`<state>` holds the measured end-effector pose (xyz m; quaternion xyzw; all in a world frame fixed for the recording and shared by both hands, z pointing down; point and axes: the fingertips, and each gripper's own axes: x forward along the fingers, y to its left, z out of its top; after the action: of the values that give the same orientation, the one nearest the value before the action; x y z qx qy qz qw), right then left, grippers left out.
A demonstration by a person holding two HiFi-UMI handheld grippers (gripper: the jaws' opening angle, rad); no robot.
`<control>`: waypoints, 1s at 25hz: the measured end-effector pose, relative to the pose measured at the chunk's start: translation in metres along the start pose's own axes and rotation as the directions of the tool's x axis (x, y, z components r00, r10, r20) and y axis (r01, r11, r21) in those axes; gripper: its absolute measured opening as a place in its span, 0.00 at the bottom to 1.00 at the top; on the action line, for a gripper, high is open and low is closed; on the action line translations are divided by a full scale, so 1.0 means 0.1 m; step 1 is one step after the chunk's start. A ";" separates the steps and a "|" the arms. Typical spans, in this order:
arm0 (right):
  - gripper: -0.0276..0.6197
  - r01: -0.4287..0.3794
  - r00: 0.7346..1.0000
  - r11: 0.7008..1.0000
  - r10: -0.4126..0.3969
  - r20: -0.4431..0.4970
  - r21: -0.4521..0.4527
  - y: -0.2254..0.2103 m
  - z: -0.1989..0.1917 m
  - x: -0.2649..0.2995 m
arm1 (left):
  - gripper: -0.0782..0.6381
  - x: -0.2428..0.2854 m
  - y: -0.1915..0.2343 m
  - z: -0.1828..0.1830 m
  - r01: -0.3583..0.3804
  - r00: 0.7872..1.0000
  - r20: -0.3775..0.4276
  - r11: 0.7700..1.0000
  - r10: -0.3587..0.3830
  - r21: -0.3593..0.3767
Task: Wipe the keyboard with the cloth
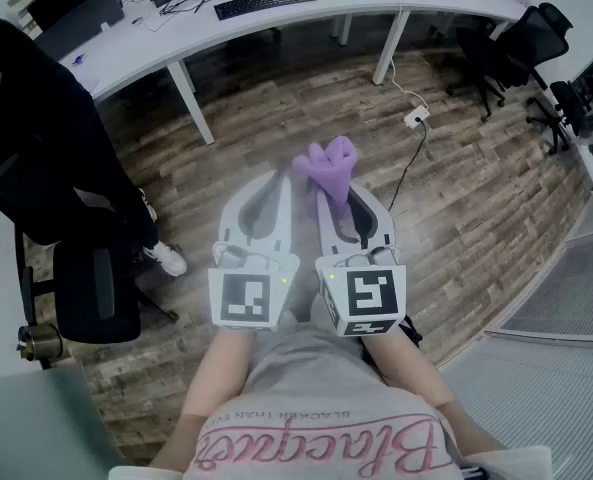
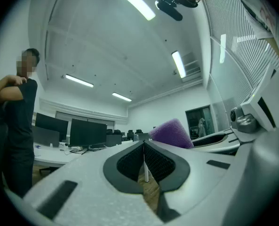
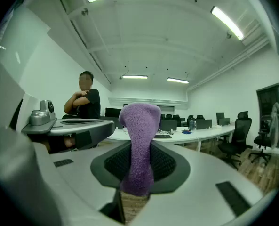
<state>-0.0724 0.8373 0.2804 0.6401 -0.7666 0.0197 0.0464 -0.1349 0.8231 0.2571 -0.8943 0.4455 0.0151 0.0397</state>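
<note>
Head view: your left tool (image 1: 276, 183) and right tool (image 1: 334, 190) hang over the floor (image 1: 456, 198), well apart from the keyboard (image 1: 265, 2) on the bench (image 1: 126, 50). Left gripper view: jaws together. Right gripper view: jaws clamp the purple cloth (image 3: 138, 140).

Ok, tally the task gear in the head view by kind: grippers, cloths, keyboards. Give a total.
grippers: 2, the left gripper shut on nothing, the right gripper shut on the cloth
cloth, purple: 1
keyboard, on the white desk: 1
total: 4
</note>
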 end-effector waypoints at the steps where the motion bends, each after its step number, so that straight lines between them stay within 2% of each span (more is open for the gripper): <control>1: 0.18 -0.002 1.000 1.000 0.002 0.001 -0.004 -0.02 0.00 0.01 | 0.12 0.03 -0.01 0.00 0.001 1.000 0.005 1.000 -0.001 0.001; 11: 0.18 -0.030 0.999 1.000 0.030 -0.012 0.003 -0.37 -0.08 0.12 | 0.12 0.38 -0.20 -0.06 -0.001 1.000 -0.008 1.000 0.001 -0.002; 25: 0.18 -0.170 0.985 0.985 0.170 -0.009 0.019 -1.37 0.03 0.90 | 0.12 1.62 -0.36 -0.05 -0.108 0.994 -0.025 0.994 0.108 0.009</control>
<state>0.0460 0.7245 0.2822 0.5725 -0.8181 0.0340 0.0426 -0.0090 0.7156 0.2537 -0.8689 0.4937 0.0041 0.0364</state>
